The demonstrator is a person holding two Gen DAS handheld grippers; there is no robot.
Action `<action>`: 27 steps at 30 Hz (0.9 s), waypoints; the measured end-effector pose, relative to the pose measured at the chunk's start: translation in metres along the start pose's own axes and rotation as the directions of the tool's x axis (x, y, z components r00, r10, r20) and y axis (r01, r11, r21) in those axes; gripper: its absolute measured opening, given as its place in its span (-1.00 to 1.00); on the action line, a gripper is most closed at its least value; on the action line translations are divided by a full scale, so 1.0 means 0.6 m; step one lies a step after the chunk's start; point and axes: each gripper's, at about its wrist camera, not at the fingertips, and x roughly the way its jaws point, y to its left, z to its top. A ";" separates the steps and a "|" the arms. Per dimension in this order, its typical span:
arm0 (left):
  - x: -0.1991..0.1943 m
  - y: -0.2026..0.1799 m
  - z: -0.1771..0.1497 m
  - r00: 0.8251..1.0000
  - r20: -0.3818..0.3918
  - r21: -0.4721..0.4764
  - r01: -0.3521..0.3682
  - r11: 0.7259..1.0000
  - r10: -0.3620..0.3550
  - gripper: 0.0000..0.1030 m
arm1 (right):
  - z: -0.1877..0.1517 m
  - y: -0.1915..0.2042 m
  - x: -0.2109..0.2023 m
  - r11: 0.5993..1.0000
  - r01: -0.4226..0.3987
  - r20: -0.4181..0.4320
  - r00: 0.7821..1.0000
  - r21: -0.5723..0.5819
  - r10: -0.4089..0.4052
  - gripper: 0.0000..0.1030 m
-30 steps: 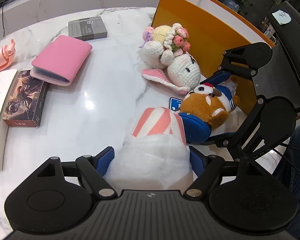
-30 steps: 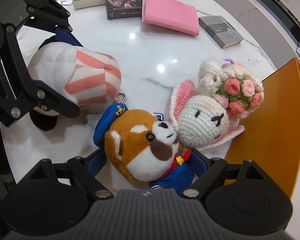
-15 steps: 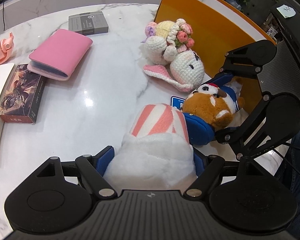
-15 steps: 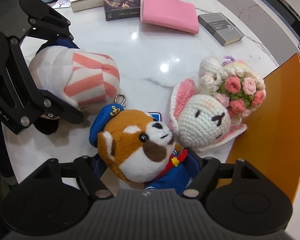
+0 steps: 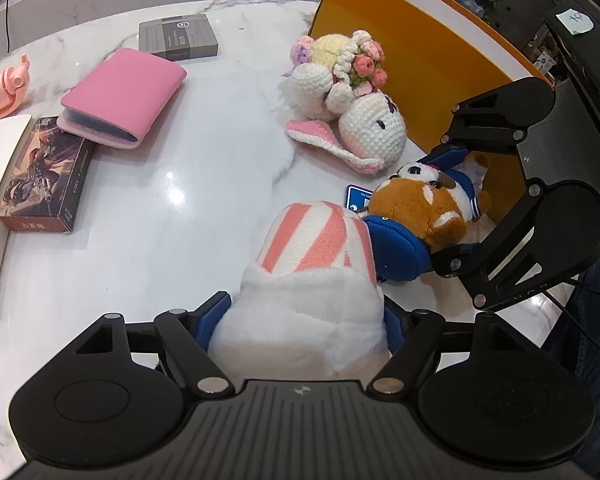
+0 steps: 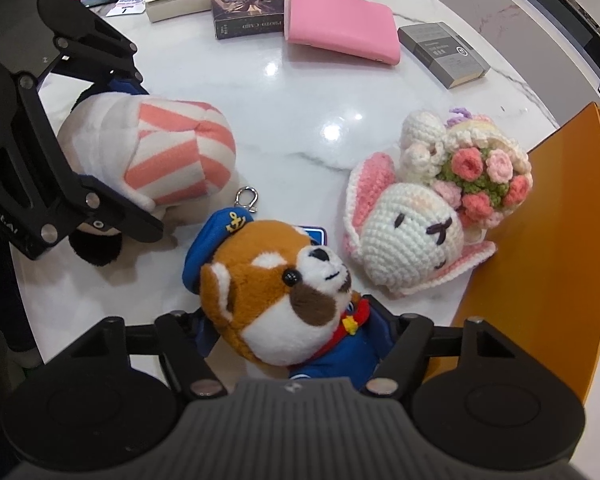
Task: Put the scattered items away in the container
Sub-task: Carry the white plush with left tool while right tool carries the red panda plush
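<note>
White marble tabletop [image 5: 204,208] carries 2 grasps at once. Both sets of jaws have just been closing: the left gripper [image 5: 300,316] pinches the striped plush [image 5: 316,276], the right gripper [image 6: 296,332] squeezes the sailor red panda [image 6: 276,300] at its blue body. Each toy's long axis runs forward out of its jaws, the panda's head leading. Best to firm both grips, then lift straight — the orange container [image 6: 540,264] stands just right of the right jaws.
</note>
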 end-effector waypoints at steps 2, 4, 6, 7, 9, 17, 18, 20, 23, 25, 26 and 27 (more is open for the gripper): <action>0.001 0.000 0.001 1.000 -0.006 -0.004 0.000 1.000 0.000 0.69 | 0.000 0.000 -0.001 1.000 -0.001 -0.002 1.000 0.003 0.001 0.38; 0.002 -0.001 0.001 1.000 -0.010 0.002 -0.002 1.000 0.002 0.68 | 0.001 -0.002 -0.002 1.000 -0.002 -0.007 1.000 0.014 0.002 0.35; 0.001 -0.002 -0.001 1.000 -0.005 0.003 -0.005 1.000 0.005 0.65 | 0.002 -0.005 -0.002 1.000 -0.003 -0.013 1.000 0.031 0.004 0.31; 0.000 -0.002 -0.003 1.000 -0.002 0.003 -0.008 1.000 0.008 0.64 | 0.003 -0.006 -0.003 0.999 -0.003 -0.015 1.000 0.042 0.004 0.29; -0.001 -0.005 -0.005 1.000 0.004 0.009 -0.015 1.000 0.015 0.62 | 0.004 -0.009 -0.005 0.998 0.000 -0.015 1.000 0.059 0.001 0.25; -0.017 -0.009 -0.007 0.999 0.022 0.018 -0.036 0.999 0.036 0.60 | 0.008 -0.017 -0.025 0.997 0.015 0.013 1.000 0.072 -0.016 0.21; -0.021 -0.010 -0.006 0.999 0.025 0.019 -0.040 0.999 0.040 0.60 | 0.009 -0.016 -0.028 0.997 0.018 0.015 1.000 0.070 -0.020 0.21; -0.029 -0.011 -0.003 0.998 0.033 0.023 -0.048 0.999 0.048 0.60 | 0.011 -0.016 -0.033 0.997 0.025 0.019 0.999 0.067 -0.026 0.21; -0.041 -0.015 0.002 0.997 0.044 0.035 -0.059 0.998 0.058 0.60 | 0.014 -0.015 -0.044 0.997 0.030 0.026 0.999 0.064 -0.032 0.21; -0.050 -0.018 0.005 0.996 0.055 0.043 -0.067 0.997 0.065 0.60 | 0.016 -0.015 -0.055 0.997 0.038 0.036 0.999 0.060 -0.040 0.21; -0.056 -0.019 0.007 0.996 0.060 0.048 -0.070 0.996 0.067 0.60 | 0.017 -0.015 -0.060 0.997 0.042 0.041 0.998 0.058 -0.044 0.21; -0.061 -0.021 0.008 0.995 0.065 0.052 -0.073 0.996 0.070 0.60 | 0.019 -0.015 -0.066 0.997 0.047 0.047 0.998 0.058 -0.050 0.21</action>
